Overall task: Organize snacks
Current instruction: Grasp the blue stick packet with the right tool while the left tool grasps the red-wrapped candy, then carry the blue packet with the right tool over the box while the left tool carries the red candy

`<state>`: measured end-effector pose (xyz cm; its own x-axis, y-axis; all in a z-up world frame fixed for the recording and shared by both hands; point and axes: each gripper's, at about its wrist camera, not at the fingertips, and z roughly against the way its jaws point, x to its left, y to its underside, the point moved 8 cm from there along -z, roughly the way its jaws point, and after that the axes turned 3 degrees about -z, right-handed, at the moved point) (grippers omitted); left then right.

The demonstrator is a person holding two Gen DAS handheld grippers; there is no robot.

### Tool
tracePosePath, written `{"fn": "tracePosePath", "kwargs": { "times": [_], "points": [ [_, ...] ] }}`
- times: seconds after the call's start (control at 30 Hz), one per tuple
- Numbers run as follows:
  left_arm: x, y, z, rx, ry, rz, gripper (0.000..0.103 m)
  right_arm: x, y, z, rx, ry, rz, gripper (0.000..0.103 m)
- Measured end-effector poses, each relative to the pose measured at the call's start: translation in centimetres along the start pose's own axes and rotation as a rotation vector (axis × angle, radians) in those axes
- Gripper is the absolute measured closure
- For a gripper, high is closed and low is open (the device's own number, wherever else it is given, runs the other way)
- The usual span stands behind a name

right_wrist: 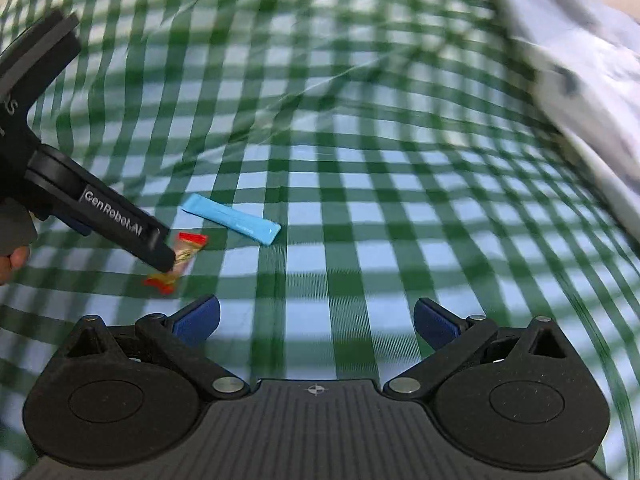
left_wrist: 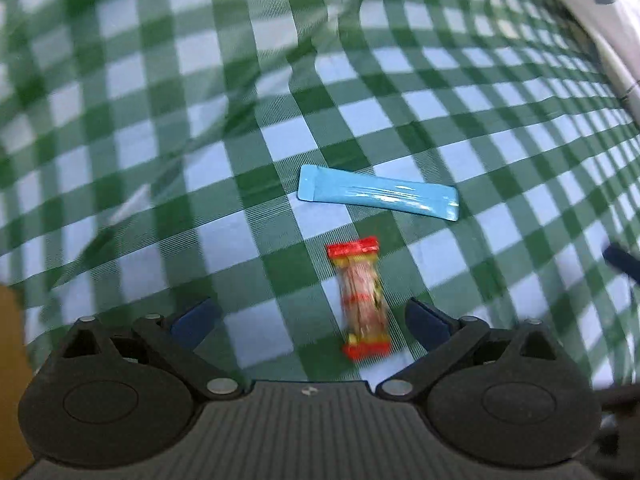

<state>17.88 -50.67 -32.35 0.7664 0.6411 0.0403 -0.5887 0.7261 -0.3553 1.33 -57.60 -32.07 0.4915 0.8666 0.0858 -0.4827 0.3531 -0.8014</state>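
Observation:
A small snack in a clear wrapper with red ends lies on the green-and-white checked cloth, between the open fingers of my left gripper but nearer the right one. A light blue stick packet lies flat just beyond it. In the right wrist view the left gripper shows from the side over the red-ended snack, with the blue packet to its right. My right gripper is open and empty above bare cloth.
The cloth is wrinkled toward the far side. A white patterned object runs along the right edge, also in the right wrist view. A tan surface shows at the lower left.

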Motion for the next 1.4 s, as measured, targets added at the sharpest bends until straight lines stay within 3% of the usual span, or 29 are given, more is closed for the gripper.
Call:
{"fn": "tracePosePath", "kwargs": {
  "times": [0.17,0.27,0.3,0.33,0.37,0.4,0.43,0.47,0.57,0.7,0.93,1.0,1.13,1.4],
  "points": [
    [1.1,-1.0,-0.4,-0.018,0.025,-0.026,0.005,1.0,-2.8,-7.1,-0.024,-0.069,0.191,0.001],
    [2.0,-1.1,-0.3,-0.02,0.043,-0.018,0.016,2.8,-3.9,-10.3,0.004,-0.177,0.249,0.001],
    [2.0,-1.2,0.0,-0.033,0.026,-0.033,0.03,3.7,-4.1,-11.2,0.011,-0.214,0.271,0.001],
    [2.0,-1.4,0.4,-0.05,0.012,-0.05,0.063,4.4,-4.2,-11.6,-0.004,-0.242,0.283,0.002],
    [2.0,-1.5,0.7,-0.063,0.009,-0.075,0.074,5.0,-4.4,-11.8,-0.019,-0.279,0.3,0.015],
    [2.0,-1.5,1.0,-0.056,0.032,-0.078,0.074,5.9,-4.5,-11.6,-0.048,-0.325,0.326,0.03],
    [2.0,-1.3,1.1,-0.048,0.06,-0.058,0.075,6.7,-4.5,-10.8,-0.069,-0.361,0.339,0.071],
    [2.1,-0.9,1.3,-0.045,0.078,-0.04,0.075,6.9,-4.6,-10.3,-0.073,-0.35,0.344,0.089],
    [2.8,1.0,2.8,-0.053,0.092,-0.009,0.075,6.7,-2.8,-8.4,-0.046,-0.294,0.326,0.089],
    [3.2,5.8,7.4,-0.076,0.107,0.017,0.075,5.2,-0.1,-3.8,-0.011,-0.208,0.18,0.089],
    [4.1,14.4,18.6,-0.129,0.107,0.045,0.075,6.6,1.1,9.1,-0.104,-0.192,-0.146,0.089],
    [4.9,16.8,22.0,-0.158,0.083,0.051,0.075,8.4,1.0,13.0,-0.119,-0.224,-0.185,0.089],
    [7.2,23.2,28.2,-0.179,0.036,0.093,0.075,13.7,1.2,20.6,-0.13,-0.334,-0.143,0.089],
    [13.1,35.4,37.8,-0.228,-0.109,0.231,0.075,25.2,5.3,32.7,-0.071,-0.556,-0.026,0.089]
  ]
}}
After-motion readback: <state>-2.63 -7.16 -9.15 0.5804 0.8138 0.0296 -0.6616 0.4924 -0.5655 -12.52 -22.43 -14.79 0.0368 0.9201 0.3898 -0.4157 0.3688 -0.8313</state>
